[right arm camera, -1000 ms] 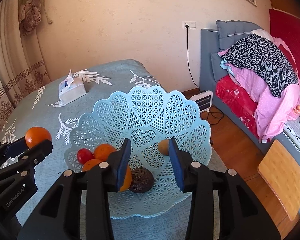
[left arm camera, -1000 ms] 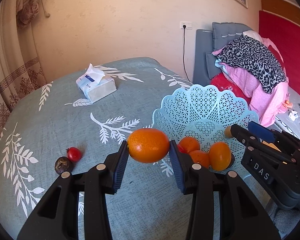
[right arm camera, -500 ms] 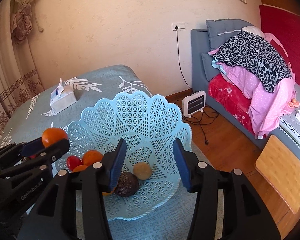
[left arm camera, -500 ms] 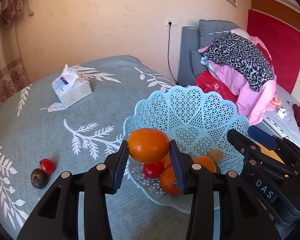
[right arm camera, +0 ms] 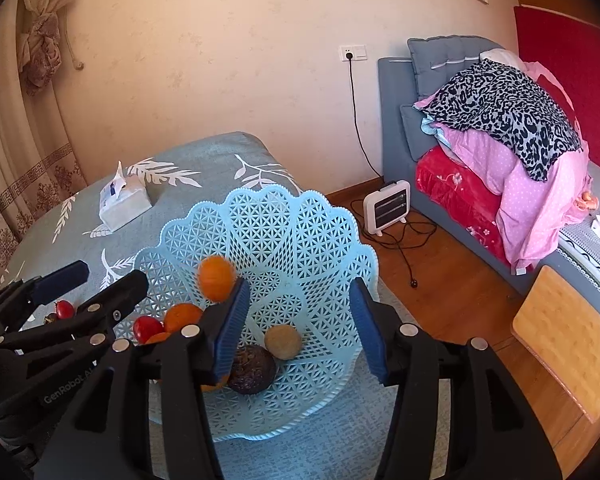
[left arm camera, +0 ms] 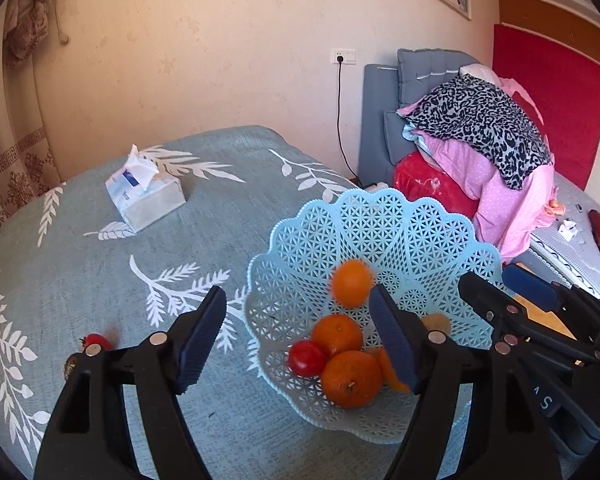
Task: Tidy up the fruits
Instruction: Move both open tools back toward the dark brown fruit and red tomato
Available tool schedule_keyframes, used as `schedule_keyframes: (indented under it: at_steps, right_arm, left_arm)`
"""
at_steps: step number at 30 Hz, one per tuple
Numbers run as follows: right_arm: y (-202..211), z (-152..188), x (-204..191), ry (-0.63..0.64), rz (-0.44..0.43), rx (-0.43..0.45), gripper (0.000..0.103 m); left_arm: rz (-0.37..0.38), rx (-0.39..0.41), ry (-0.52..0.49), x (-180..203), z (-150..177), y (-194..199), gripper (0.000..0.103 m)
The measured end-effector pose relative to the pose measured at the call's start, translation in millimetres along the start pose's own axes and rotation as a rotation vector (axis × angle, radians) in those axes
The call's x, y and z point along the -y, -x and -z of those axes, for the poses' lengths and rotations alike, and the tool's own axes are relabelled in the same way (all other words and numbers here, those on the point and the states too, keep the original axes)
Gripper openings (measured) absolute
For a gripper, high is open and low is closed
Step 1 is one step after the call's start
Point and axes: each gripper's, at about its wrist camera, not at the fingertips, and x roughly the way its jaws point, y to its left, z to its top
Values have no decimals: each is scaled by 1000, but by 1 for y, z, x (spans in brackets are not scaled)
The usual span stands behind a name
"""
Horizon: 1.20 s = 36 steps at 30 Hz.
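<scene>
A light-blue lattice basket (left arm camera: 420, 232) stands on the blue leaf-patterned tablecloth. My left gripper (left arm camera: 296, 296) hangs over its near-left rim with its jaws opening and nothing between them. Just beyond it a blurred orange (left arm camera: 352, 283) is in mid-air over the basket. Inside lie two oranges (left arm camera: 337, 334), a red tomato (left arm camera: 306, 358), a tan round fruit (right arm camera: 283, 341) and a dark wrinkled fruit (right arm camera: 251, 369). My right gripper (right arm camera: 299, 286) is above the basket's near side, jaws opening and empty. A small red fruit (left arm camera: 96, 340) and a dark one (left arm camera: 71, 362) lie on the cloth at the left.
A tissue box (left arm camera: 144, 196) sits at the back of the table. Right of the table are wooden floor, a small white heater (right arm camera: 386, 208) with a cable, a bed piled with clothes (left arm camera: 480, 128) and a wooden board (right arm camera: 564, 336).
My left gripper's jaws spread apart and let go of the orange, which now drops toward the basket. The right gripper's jaws widened too.
</scene>
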Motion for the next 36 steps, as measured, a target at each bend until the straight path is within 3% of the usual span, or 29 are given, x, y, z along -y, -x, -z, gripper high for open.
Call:
schedule_keyframes:
  at_steps: [4, 20, 36]
  right_arm:
    - [2, -1, -1, -5, 2, 6, 57]
    - [8, 4, -25, 37, 1, 10, 63]
    - [11, 8, -73, 111, -60, 10, 64]
  left_arm:
    - [-36, 24, -4, -4, 0, 6, 89]
    - [-130, 59, 21, -36, 8, 29, 92]
    - [-200, 68, 87, -81, 24, 49, 98]
